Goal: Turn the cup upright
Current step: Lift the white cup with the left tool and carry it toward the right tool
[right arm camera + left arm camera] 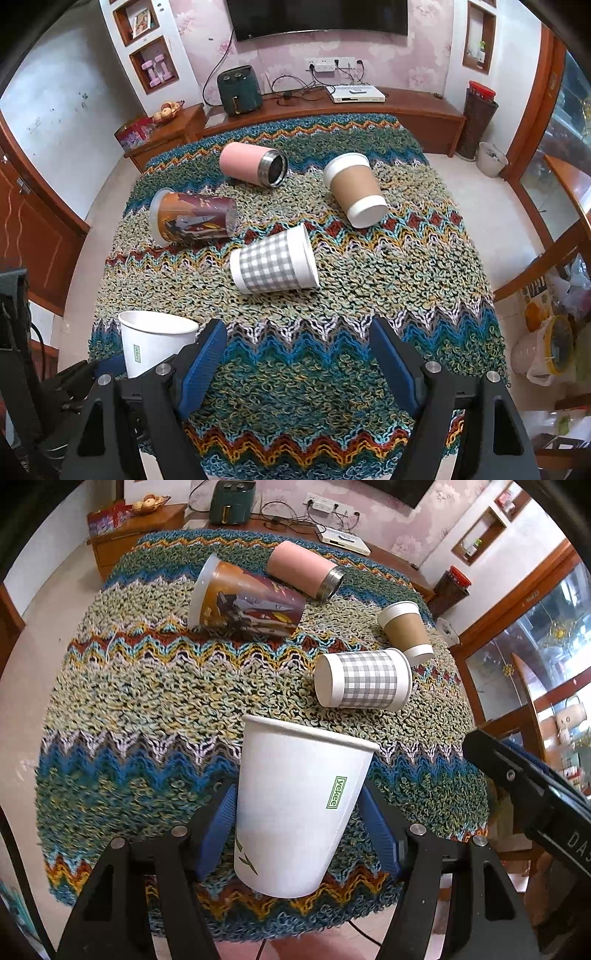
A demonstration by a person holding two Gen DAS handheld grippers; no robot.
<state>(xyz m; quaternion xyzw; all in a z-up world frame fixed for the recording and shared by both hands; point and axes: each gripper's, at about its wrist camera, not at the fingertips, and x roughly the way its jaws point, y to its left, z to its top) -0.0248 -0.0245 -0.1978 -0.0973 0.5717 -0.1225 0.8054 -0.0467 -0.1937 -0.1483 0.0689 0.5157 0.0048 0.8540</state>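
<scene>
Nearest the left wrist cam: left gripper point(297, 819) w/ blue pads point(218, 827) pressed on both sides of the white paper cup point(299, 808), i.e. closed on it at mid-body. Cup held rim-up, mouth tilted slightly away from the lens, base toward the cam; green "yekee" label faces right. Gripper points forward over the near edge of the knitted zigzag cloth point(147, 701). Whether the cup base touches the cloth cannot be told from this view.

Right wrist cam: right gripper point(297, 360) fingers spread wide, nothing between the pads point(205, 363); it hangs above the near part of the cloth point(369, 258), aimed toward the far wall. Same white cup point(155, 339) appears at lower left, just beside the right gripper's left finger, rim up, w/ part of the left gripper point(110, 365) around its lower body.

Other items on the cloth, all lying on their sides:
- gray-checked cup point(275, 260), centre, mouth to the right.
- brown-sleeved cup point(354, 188), right of centre, base toward the cam.
- pink steel-rimmed tumbler point(253, 168), far side, mouth to the right.
- printed clear cup point(194, 218), left of centre, near the checked cup but apart.

Background: wooden TV bench point(406, 107) w/ dark green air fryer point(238, 90) and white set-top box point(356, 93).
</scene>
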